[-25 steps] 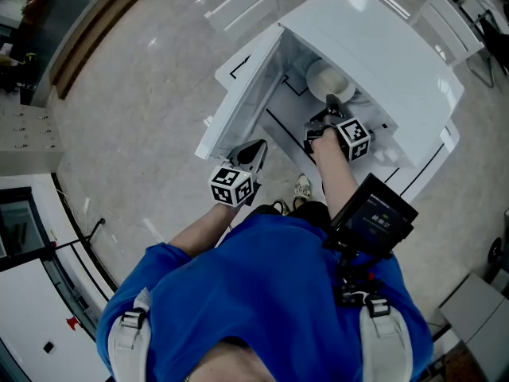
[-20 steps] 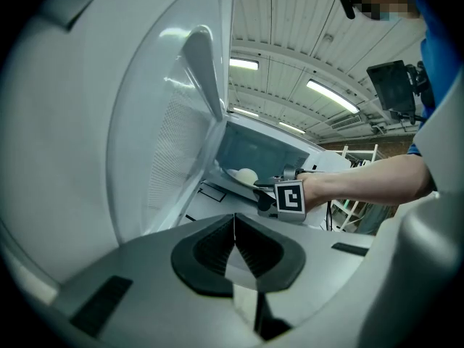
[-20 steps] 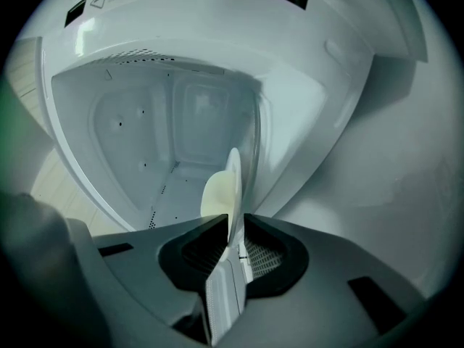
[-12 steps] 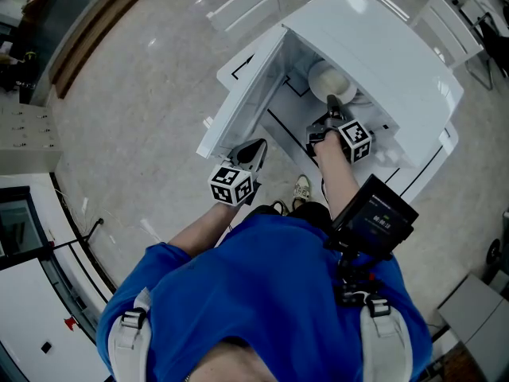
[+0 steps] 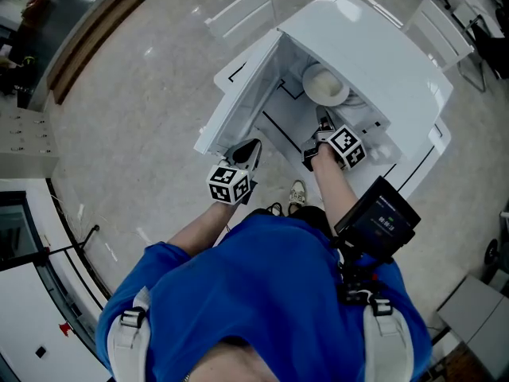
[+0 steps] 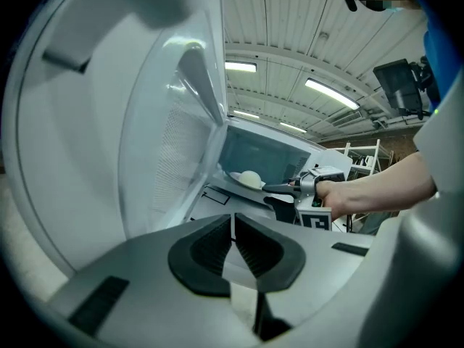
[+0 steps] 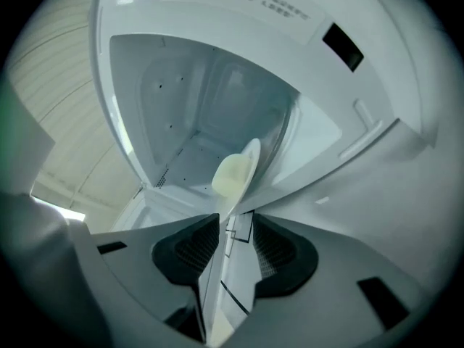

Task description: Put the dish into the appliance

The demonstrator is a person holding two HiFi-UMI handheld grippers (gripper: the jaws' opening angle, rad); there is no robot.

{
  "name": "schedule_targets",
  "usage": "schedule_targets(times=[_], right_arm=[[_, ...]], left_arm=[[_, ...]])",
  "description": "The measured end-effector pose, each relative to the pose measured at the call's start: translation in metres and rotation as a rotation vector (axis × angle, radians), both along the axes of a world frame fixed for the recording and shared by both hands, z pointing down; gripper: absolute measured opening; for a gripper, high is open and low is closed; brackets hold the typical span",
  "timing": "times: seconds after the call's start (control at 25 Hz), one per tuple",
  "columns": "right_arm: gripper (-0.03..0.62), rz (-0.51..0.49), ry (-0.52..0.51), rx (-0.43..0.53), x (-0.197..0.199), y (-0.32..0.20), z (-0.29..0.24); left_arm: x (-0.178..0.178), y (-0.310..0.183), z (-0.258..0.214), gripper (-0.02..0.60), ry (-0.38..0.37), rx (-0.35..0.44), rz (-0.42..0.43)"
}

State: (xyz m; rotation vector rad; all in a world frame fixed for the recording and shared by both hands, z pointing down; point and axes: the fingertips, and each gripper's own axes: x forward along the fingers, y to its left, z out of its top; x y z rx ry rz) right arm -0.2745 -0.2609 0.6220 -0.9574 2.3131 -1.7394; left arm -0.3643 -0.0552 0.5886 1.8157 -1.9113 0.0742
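We hold the left gripper [image 5: 251, 146] low and forward, tilted slightly down. Its jaws are pressed together with nothing between them. The left forearm [image 5: 195, 229] is bare and reaches ahead. The right gripper [image 5: 321, 120] has just been opening its jaws. They stand wide apart and pinch nothing, with the dish [image 7: 233, 174] rim just ahead of the tips. The right forearm [image 5: 336, 183] stretches further forward than the left.

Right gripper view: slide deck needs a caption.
Right gripper, jaws just opened, gripping nothing, faces dish inside the appliance.
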Motion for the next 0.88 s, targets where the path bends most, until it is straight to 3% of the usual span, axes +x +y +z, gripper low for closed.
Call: schedule_targets(times=[0.28, 0.4, 0.48, 0.88], right_arm=[[0.117, -0.240, 0.263, 0.185, -0.002, 0.029, 0.001], [0.006, -0.315, 0.399, 0.306, 0.000, 0.031, -0.001], [0.002, -0.349, 0.457, 0.368, 0.000, 0.032, -0.002], [0.002, -0.396, 0.491, 0.434, -0.008, 0.018, -0.003]], left_arm=[[0.008, 0.000, 0.001, 0.008, -0.022, -0.004, 0.002], [0.011, -0.002, 0.002, 0.008, -0.031, -0.011, 0.001], [0.016, -0.004, 0.002, 0.008, -0.031, -0.015, 0.007], [0.037, -0.054, -0.003, 0.006, -0.036, -0.008, 0.075]])
